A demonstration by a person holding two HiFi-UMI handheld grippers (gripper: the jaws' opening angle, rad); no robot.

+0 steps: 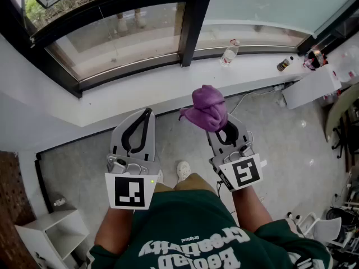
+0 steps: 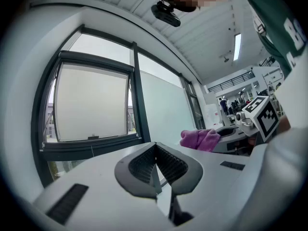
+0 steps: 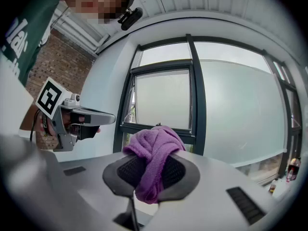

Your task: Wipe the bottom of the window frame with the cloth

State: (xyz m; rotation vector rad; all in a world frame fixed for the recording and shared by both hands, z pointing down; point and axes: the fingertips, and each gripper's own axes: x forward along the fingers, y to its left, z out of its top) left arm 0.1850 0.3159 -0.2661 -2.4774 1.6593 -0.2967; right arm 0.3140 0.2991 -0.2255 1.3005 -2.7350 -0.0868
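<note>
Facing the dark window frame [image 1: 129, 70], both grippers hang clear of its bottom rail. The left gripper [image 1: 147, 113] has its jaws pressed tip to tip on nothing, while the right gripper [image 1: 219, 128] pinches a bunched purple cloth [image 1: 208, 109] in mid-air.

both arms are out in front, side by side and level. the left hand-held gripper [image 1: 146, 116] points forward and up, its jaws closed tip to tip with nothing between the ribbed pads. its marker cube [image 1: 129, 191] sits low against the left forearm [image 1: 115, 226], which is bare below a green sleeve. the right hand-held gripper [image 1: 223, 131] is angled a touch to the left, its jaws clamped on the bunched purple cloth [image 1: 208, 108], which bulges over the tips and hangs down between the pads. the right forearm [image 1: 251, 206] is also bare, running straight back to the body.
</note>
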